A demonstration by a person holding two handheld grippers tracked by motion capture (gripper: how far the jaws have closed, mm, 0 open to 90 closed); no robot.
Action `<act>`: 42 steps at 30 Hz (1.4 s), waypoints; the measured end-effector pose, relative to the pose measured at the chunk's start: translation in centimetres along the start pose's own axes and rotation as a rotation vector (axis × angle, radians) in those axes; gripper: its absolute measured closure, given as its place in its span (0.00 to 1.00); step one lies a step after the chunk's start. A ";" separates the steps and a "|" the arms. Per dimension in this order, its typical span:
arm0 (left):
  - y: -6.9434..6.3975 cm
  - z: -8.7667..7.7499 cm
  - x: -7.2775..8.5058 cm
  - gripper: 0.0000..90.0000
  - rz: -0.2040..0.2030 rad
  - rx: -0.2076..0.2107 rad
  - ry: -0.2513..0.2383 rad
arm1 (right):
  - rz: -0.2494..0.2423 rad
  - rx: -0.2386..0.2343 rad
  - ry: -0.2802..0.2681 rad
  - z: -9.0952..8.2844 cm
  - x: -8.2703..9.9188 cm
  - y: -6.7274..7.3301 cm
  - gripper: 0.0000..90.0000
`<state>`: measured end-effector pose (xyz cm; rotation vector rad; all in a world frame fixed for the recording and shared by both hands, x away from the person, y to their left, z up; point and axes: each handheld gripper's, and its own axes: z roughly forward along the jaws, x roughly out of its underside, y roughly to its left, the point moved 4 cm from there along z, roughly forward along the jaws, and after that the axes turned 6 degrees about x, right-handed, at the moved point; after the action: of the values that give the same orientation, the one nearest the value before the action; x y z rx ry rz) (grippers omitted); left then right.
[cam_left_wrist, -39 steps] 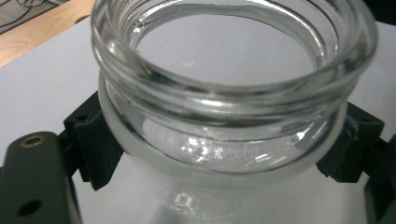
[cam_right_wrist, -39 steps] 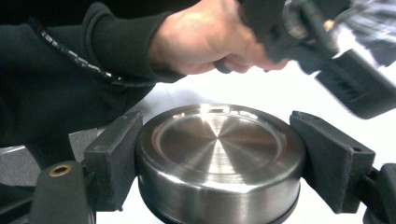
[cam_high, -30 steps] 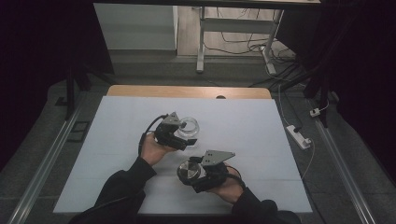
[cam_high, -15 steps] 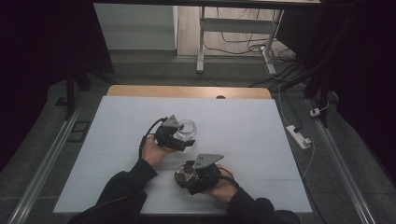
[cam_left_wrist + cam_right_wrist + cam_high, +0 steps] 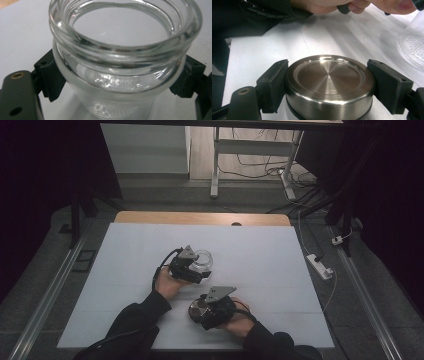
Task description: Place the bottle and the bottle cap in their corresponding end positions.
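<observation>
Toward the near edge of the table (image 5: 125,320), right of centre, the right gripper (image 5: 202,308) has its jaws pressed on either side of a steel lid (image 5: 329,85), top face up; it sits low over the white surface, and I cannot tell whether it rests there. Farther in, near the middle, the left gripper (image 5: 200,270) clamps a clear glass jar (image 5: 122,57) below its threaded neck, mouth open and apparently empty. Lid and jar are apart. Judgement: both parts gripped, but capping, or separating, is unfinished; they remain unjoined. Beyond the far right edge a power strip (image 5: 320,266) lies on the floor.
</observation>
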<state>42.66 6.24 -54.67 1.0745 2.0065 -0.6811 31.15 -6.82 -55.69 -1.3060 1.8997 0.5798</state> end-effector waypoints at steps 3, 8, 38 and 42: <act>-0.2 0.0 0.1 0.17 0.015 -0.010 0.003 | -0.010 -0.009 0.035 0.0 0.3 -0.1 0.21; -0.2 0.0 0.2 0.17 0.018 -0.011 0.000 | -0.063 0.001 0.110 0.5 1.0 0.2 0.20; -0.4 -1.8 0.0 0.02 -0.023 0.054 0.031 | 0.069 0.006 0.036 -1.7 -0.5 -0.9 0.09; -0.4 -2.7 -0.1 0.01 -0.038 0.062 0.016 | 0.100 -0.010 0.034 -2.1 -0.7 -1.1 0.08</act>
<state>41.35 7.98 -52.99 1.0833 2.0360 -0.7615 31.63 -8.39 -53.79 -1.2394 2.0011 0.6227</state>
